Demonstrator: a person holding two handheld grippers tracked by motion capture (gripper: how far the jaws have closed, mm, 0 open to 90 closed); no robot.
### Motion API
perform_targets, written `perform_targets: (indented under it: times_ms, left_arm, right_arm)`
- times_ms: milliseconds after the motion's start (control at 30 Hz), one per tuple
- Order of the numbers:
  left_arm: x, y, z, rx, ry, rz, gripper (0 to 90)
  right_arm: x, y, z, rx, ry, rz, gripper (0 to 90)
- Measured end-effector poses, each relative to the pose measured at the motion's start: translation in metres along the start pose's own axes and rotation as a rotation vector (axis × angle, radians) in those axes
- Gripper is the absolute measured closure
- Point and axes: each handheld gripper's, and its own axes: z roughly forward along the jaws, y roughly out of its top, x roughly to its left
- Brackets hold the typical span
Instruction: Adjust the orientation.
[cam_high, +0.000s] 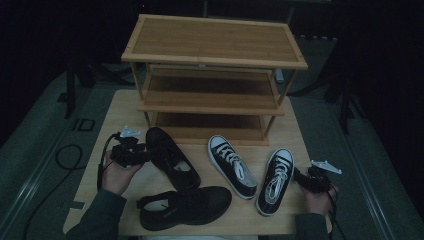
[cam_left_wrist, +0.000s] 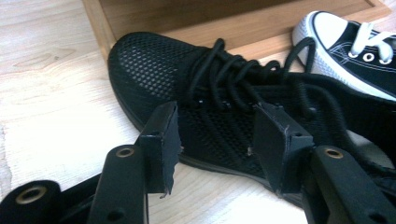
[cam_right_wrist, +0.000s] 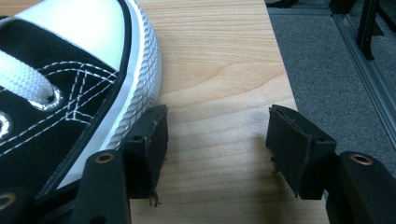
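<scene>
Dim and underexposed from the high view, with surroundings beyond the wooden shoe rack (cam_high: 212, 75) sunk into near black and detail lost in the two black shoes in front of it. Much brighter in both gripper views, lit evenly from above. Pale tabletop (cam_left_wrist: 42, 107) left of the rack's base nearly washed out. Soft shadow only, tucked under the black mesh shoe (cam_left_wrist: 187, 107). Slightly soft and blocky throughout, softest along the lower edges. Mild glare on the white toe cap (cam_right_wrist: 79, 28).
</scene>
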Motion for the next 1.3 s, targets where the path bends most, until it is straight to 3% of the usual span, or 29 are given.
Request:
perform_targets:
  times_ms: [367,833,1100,1300]
  left_arm:
    - [-0.015,0.01,-0.006,0.019,0.014,0.028,41.4]
    - [-0.035,0.02,0.001,0.045,0.002,0.054,34.0]
    - [-0.041,0.021,0.015,0.102,0.031,0.07,33.4]
    - [-0.038,0.017,0.017,0.13,0.033,0.051,36.8]
  right_arm:
    - [0.0,0.0,0.0,0.0,0.001,0.0,38.6]
    - [0.0,0.0,0.0,0.0,0.0,0.0,38.6]
    - [0.0,0.0,0.0,0.0,0.001,0.0,38.6]
    - [0.0,0.0,0.0,0.0,0.001,0.0,38.6]
